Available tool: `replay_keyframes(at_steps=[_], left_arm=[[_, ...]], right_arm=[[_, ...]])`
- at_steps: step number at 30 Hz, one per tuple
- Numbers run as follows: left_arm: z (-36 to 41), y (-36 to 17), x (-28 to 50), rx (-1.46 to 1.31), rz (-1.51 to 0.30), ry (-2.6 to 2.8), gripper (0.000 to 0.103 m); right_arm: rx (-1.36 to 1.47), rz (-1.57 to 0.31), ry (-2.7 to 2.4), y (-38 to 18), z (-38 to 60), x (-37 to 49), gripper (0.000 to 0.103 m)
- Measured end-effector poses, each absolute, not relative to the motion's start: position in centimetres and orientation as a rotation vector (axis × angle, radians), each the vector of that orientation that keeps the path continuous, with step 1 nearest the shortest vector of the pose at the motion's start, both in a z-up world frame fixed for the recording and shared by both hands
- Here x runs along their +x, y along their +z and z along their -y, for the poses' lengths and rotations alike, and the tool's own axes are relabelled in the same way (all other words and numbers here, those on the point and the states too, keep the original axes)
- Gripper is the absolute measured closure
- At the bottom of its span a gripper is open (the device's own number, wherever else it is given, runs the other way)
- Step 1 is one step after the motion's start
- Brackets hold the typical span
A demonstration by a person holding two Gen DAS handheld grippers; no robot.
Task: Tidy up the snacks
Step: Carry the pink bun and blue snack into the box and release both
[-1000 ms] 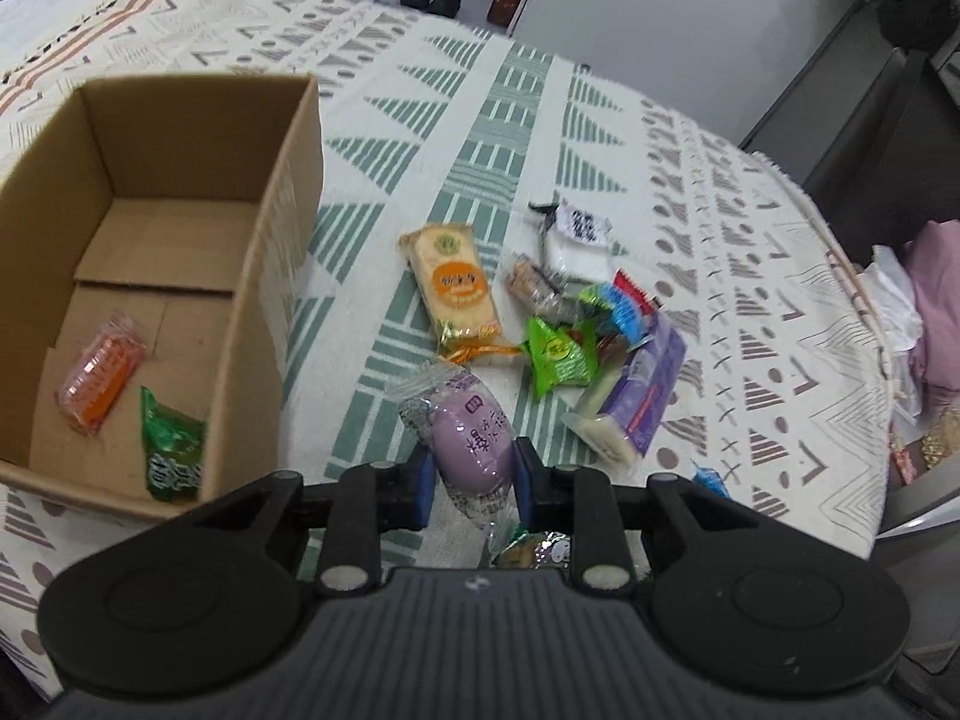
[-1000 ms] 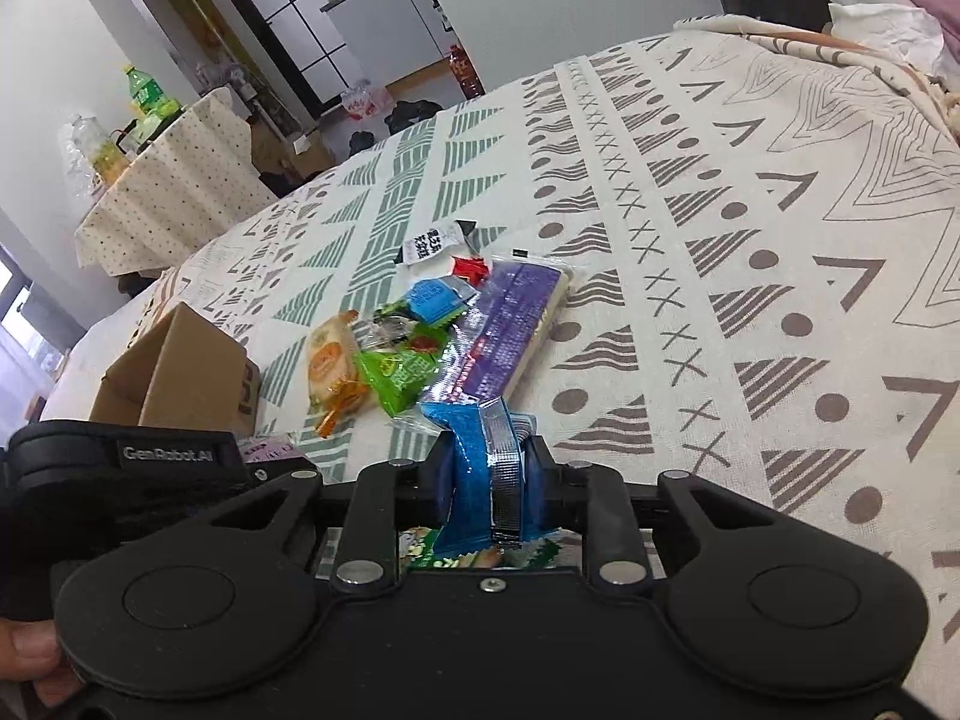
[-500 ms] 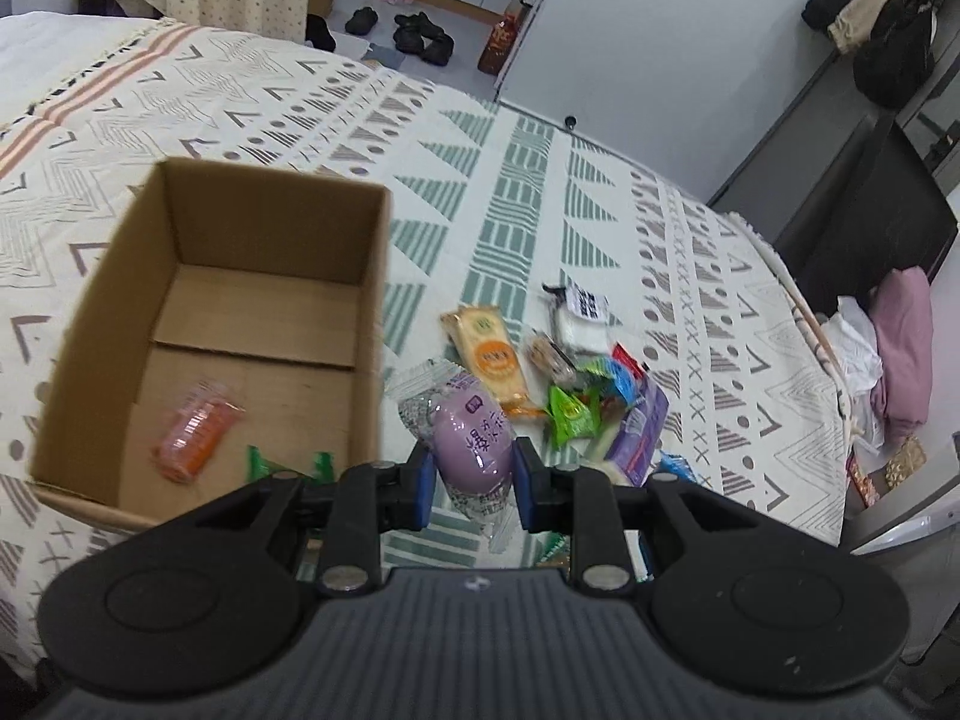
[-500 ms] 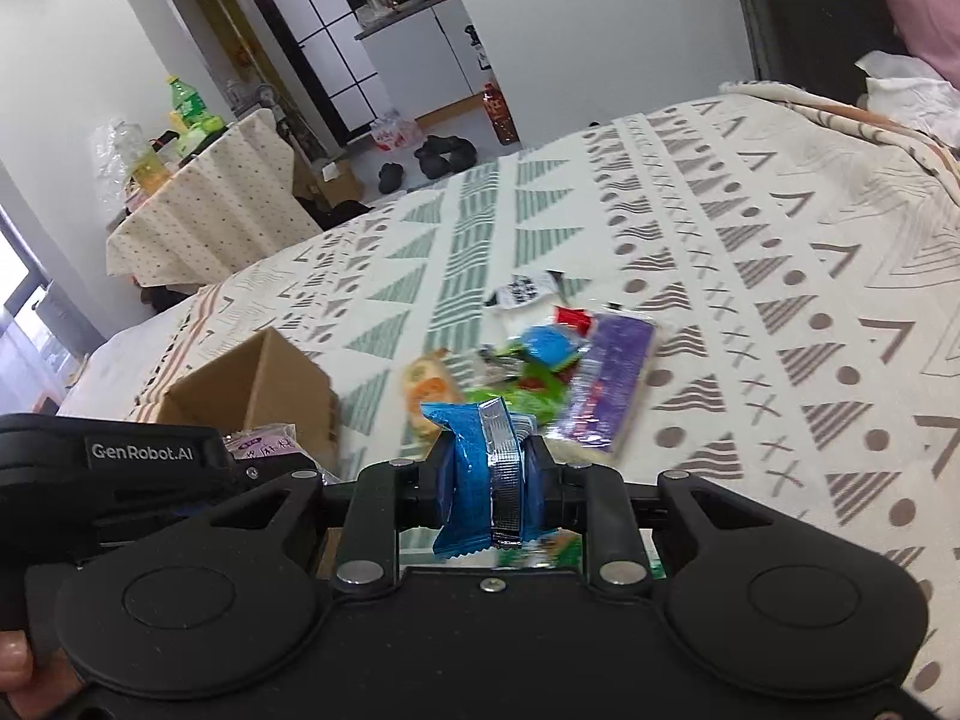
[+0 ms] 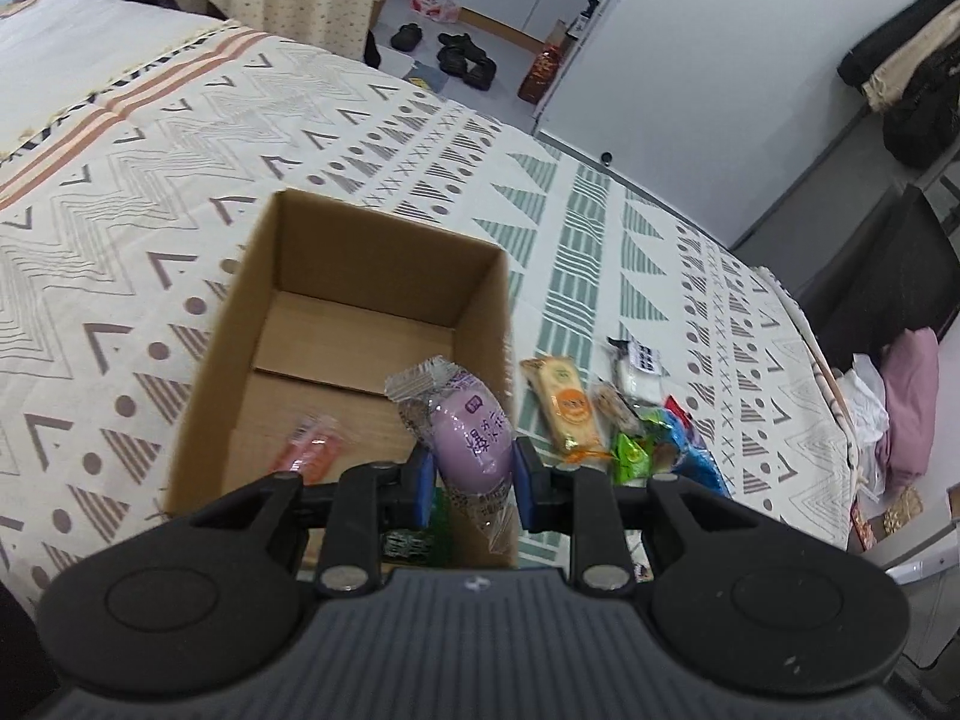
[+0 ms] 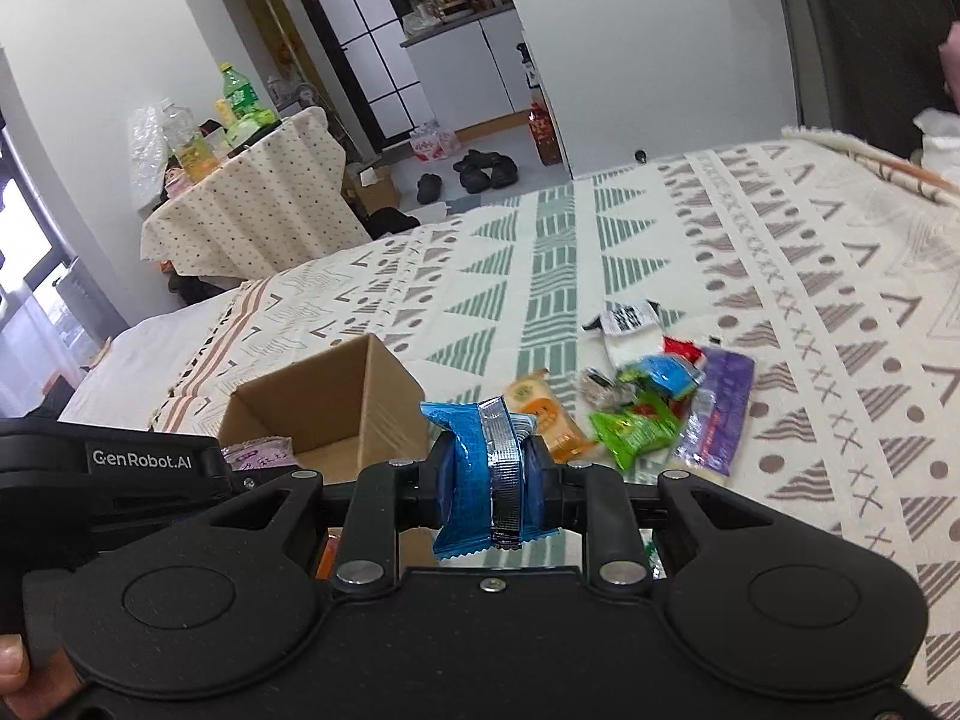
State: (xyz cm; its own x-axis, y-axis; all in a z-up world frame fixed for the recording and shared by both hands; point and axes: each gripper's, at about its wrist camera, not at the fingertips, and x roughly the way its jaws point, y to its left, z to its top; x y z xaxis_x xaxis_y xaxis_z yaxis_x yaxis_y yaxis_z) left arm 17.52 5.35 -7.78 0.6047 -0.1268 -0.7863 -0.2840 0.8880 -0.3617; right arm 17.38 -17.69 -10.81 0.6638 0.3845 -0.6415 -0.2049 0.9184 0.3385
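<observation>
My left gripper (image 5: pixel 471 483) is shut on a purple snack packet (image 5: pixel 465 429) and holds it above the right wall of an open cardboard box (image 5: pixel 366 234). An orange packet (image 5: pixel 309 450) and a green packet (image 5: pixel 411 543) lie inside the box. My right gripper (image 6: pixel 489 483) is shut on a blue snack packet (image 6: pixel 480 474), raised above the bed, to the right of the box (image 6: pixel 384 384). A pile of loose snacks (image 6: pixel 648 402) lies on the patterned bedspread right of the box; it also shows in the left wrist view (image 5: pixel 606 414).
The pile holds an orange cracker pack (image 5: pixel 567 405), green packets (image 6: pixel 630 429), a long purple pack (image 6: pixel 717 408) and a white pack (image 6: pixel 627 324). The left gripper body (image 6: pixel 102 480) sits left of the right one. The bed edge (image 5: pixel 840 420) is at the right.
Both grippers have risen and moved left with their packets. The purple packet has gone from over the bedspread to over the box's right wall.
</observation>
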Motion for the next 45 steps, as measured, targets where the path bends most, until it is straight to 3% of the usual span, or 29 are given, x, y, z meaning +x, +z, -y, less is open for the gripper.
replay_keyframes(at_steps=[18, 24, 31, 36, 45], left_arm=[[-12.0, -8.6, 16.6, -0.555, -0.951, 0.192, 0.077], [-12.7, -8.6, 16.7, -0.555, -0.965, 0.206, 0.066], [-12.5, -8.0, 16.4, -0.509, -0.967, 0.255, 0.029], [-11.8, -7.6, 16.0, -0.485, -0.966, 0.274, 0.019], [-9.2, -7.4, 15.6, -0.461, -0.983, 0.262, 0.015]], right_arm=[[0.208, -0.784, 0.427, -9.7, 10.8, 17.4, 0.079], [0.195, -0.8, 0.447, -9.8, 9.1, 17.4, 0.079], [0.226, -0.826, 0.47, -9.7, 8.8, 17.5, 0.075], [0.233, -0.826, 0.435, -9.5, 10.2, 17.3, 0.062], [0.246, -0.832, 0.349, -9.7, 15.2, 16.1, 0.046]])
